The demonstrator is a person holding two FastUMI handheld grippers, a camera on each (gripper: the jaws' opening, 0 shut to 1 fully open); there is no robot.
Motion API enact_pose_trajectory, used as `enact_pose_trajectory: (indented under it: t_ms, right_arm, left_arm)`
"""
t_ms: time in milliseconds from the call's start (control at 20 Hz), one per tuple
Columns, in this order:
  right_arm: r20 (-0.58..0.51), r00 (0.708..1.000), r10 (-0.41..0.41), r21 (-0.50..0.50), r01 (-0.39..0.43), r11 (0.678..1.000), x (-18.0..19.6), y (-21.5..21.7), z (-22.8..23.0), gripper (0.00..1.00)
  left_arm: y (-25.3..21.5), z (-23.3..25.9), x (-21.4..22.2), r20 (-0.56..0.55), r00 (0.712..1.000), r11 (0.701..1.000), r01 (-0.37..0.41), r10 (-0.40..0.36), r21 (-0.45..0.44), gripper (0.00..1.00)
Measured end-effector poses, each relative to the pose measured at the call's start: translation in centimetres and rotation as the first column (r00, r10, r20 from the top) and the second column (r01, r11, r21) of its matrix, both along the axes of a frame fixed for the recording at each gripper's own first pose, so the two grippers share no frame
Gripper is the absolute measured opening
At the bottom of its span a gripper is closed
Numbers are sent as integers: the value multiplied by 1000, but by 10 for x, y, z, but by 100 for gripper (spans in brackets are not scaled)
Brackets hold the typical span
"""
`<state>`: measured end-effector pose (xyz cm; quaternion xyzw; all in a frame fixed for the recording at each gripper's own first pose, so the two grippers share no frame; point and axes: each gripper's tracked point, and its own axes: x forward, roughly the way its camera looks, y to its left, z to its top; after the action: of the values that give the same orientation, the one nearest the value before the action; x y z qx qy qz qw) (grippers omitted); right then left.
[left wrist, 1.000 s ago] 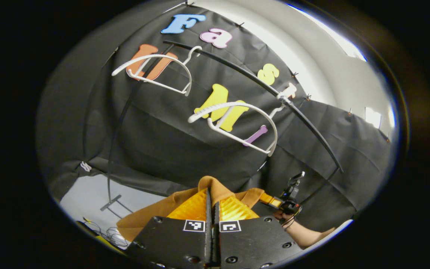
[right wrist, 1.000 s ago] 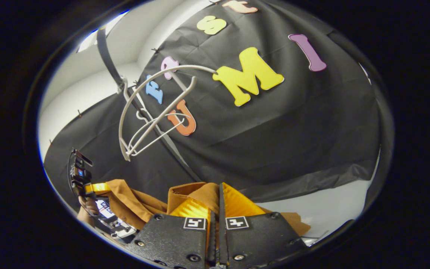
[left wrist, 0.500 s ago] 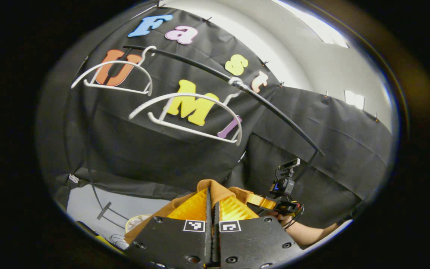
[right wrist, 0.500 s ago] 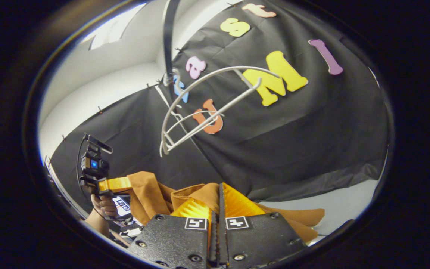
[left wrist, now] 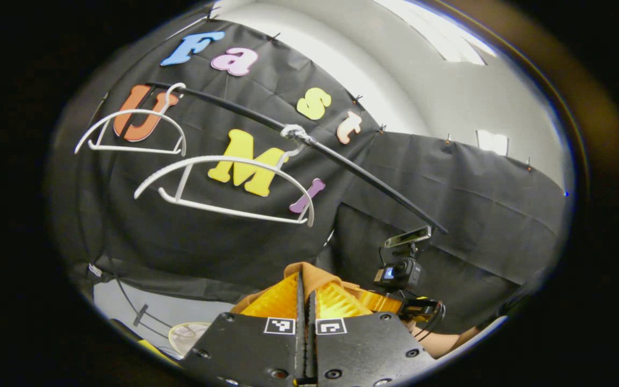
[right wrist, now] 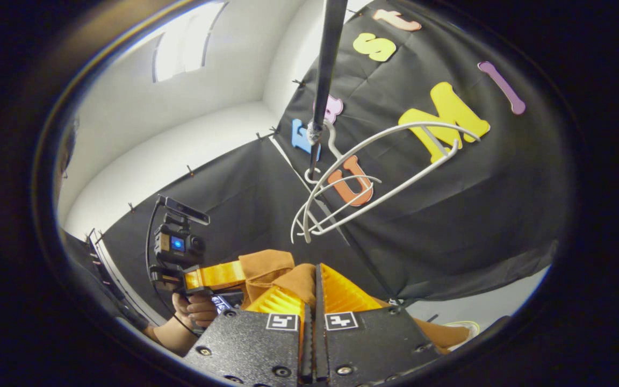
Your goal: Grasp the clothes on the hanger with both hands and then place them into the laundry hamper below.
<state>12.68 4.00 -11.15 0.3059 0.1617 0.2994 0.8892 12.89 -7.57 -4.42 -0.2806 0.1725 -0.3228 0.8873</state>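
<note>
Black, screw-studded left gripper (left wrist: pixel 305 293) and right gripper (right wrist: pixel 312 293), each with two square black-and-white markers.

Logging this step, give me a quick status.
Left gripper and right gripper both shut on brown garment. Garment off white hangers, held below rail. Nothing blocking.

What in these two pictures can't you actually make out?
- Brown garment: in both views, the gripper bodies hide most of it, so its type is unclear.
- Laundry hamper: in the left gripper view, only a pale rim at the lower edge, possibly the hamper; its contents are cut off.
- Left gripper: in the right gripper view, its fingertips are buried in cloth.
- Farther hanger: in the right gripper view, overlapped by the nearer hanger.
</note>
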Motion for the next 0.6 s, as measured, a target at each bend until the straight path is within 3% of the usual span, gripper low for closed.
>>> enact_pose_trajectory:
  t_ms: [50, 150, 200, 250, 300, 600]
  right_arm:
    - [-32, 999, -15, -18, 14, 1000, 2, -5, -14, 5]
    - [-92, 995, -34, -62, 29, 998, 2, -9, -48, 5]
    - [-118, 992, -40, -91, 29, 995, 4, -9, -64, 5]
    - [-141, 989, -42, -119, 26, 993, 6, -10, -78, 5]
    - [-162, 986, -45, -144, 21, 989, 8, -9, -91, 5]
    - [-301, 946, -125, -288, 35, 957, 12, -17, -175, 5]
  left_arm:
    - [-4, -17, 2, -26, 1000, 1000, -4, 4, 12, 0]
    - [-6, -49, 5, -78, 997, 998, -22, 27, 63, 0]
    - [-7, -63, 6, -106, 994, 995, -29, 39, 92, 7]
    - [-8, -77, 8, -128, 991, 993, -33, 48, 117, 7]
    - [-2, -100, 5, -150, 987, 989, -36, 57, 140, 0]
    - [0, -190, 8, -296, 947, 961, -44, 127, 275, 0]
